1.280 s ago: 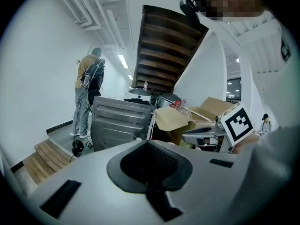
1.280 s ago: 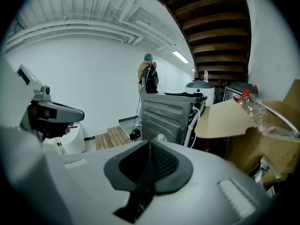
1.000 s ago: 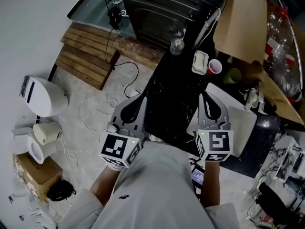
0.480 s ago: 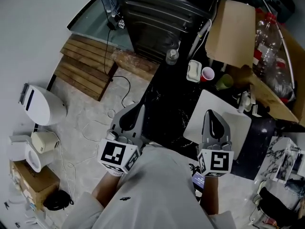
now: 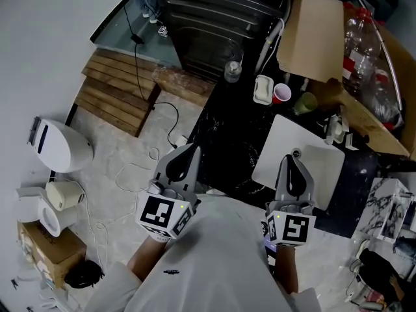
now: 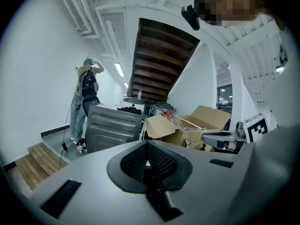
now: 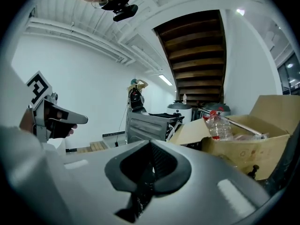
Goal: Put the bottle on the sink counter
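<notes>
Long black counter in the middle. Big cardboard box at the counter's far right, with large plastic bottles inside. White board on the counter's near right. Left gripper by the counter's near left edge, right gripper over its near right, both with jaws squeezed together on nothing. Small clear bottle upright at the counter's far end, red cup there too, more to the right
</notes>
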Demonstrator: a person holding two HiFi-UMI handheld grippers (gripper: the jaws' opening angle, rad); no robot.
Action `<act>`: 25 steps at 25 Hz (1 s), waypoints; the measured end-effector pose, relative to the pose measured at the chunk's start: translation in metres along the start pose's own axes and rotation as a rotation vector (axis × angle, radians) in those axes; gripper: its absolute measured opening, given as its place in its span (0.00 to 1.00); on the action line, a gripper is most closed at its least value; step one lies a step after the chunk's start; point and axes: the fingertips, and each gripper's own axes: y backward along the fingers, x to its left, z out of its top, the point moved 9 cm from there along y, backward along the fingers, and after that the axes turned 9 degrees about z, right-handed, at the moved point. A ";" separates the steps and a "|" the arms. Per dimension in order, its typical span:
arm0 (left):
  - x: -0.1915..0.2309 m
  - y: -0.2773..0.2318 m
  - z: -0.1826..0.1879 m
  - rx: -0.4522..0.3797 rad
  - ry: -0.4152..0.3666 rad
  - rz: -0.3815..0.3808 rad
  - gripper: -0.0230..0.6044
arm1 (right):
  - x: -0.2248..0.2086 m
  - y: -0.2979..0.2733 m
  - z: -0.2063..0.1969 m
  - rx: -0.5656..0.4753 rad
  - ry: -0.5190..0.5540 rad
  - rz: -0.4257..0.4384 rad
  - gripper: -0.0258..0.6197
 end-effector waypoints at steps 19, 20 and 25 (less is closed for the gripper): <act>-0.020 0.001 0.001 -0.006 -0.004 -0.033 0.05 | 0.003 0.014 -0.001 0.017 -0.033 0.103 0.06; -0.021 0.000 0.002 -0.010 -0.003 -0.036 0.05 | 0.002 0.014 -0.002 0.019 -0.035 0.109 0.06; -0.024 -0.002 0.003 -0.011 -0.004 -0.055 0.05 | -0.001 0.009 0.003 0.007 -0.039 0.133 0.06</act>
